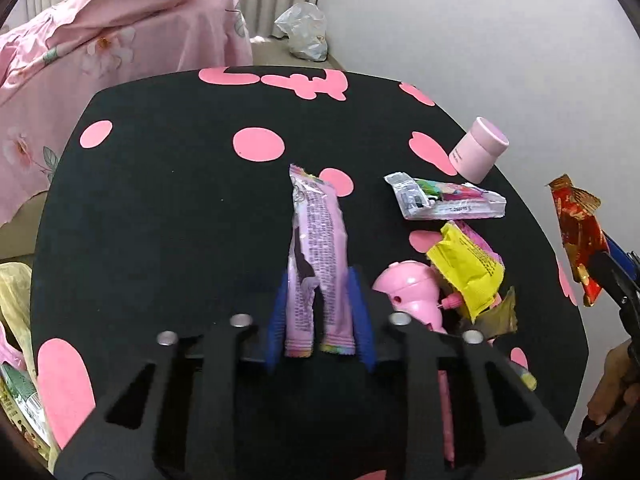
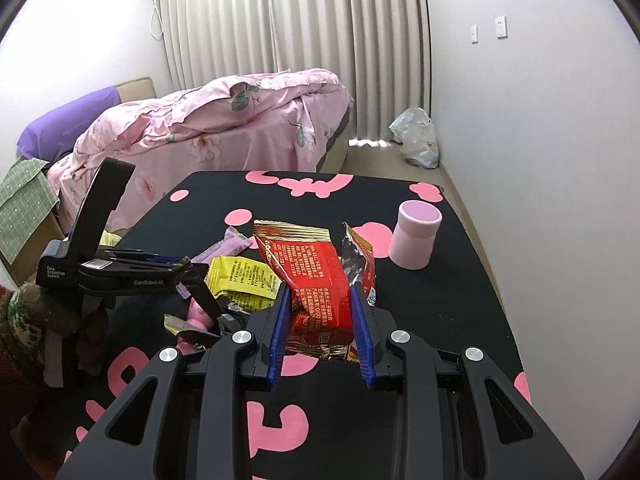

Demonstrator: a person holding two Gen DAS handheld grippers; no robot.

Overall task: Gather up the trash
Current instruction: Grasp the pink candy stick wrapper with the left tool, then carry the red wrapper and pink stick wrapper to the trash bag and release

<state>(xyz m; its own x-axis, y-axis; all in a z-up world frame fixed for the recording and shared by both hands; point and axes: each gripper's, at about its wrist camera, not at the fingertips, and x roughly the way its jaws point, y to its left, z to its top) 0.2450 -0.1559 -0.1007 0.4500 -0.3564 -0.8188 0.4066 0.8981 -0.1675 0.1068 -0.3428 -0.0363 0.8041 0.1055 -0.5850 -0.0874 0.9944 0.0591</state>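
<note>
The left gripper pinches the near end of a pink-purple wrapper, its blue pads pressed against the folded strip, which stands up and away over the black table. The right gripper clamps a red foil wrapper low down, with most of the crumpled bag standing free above the pads. Both holds look shallow and near one end; I judge that a quick swing could let the slick film slide out, or the loose upper part could catch on something.

Just right of the pink-purple wrapper lie a pink toy and a yellow wrapper piled together; a careless pass could drag them off the table edge. Beyond the yellow wrapper rests a clear silver-ended packet, and farther still a pink jar stands near the table's edge, easy to knock over. Past the table, a white plastic bag sits on the floor by the curtain.
</note>
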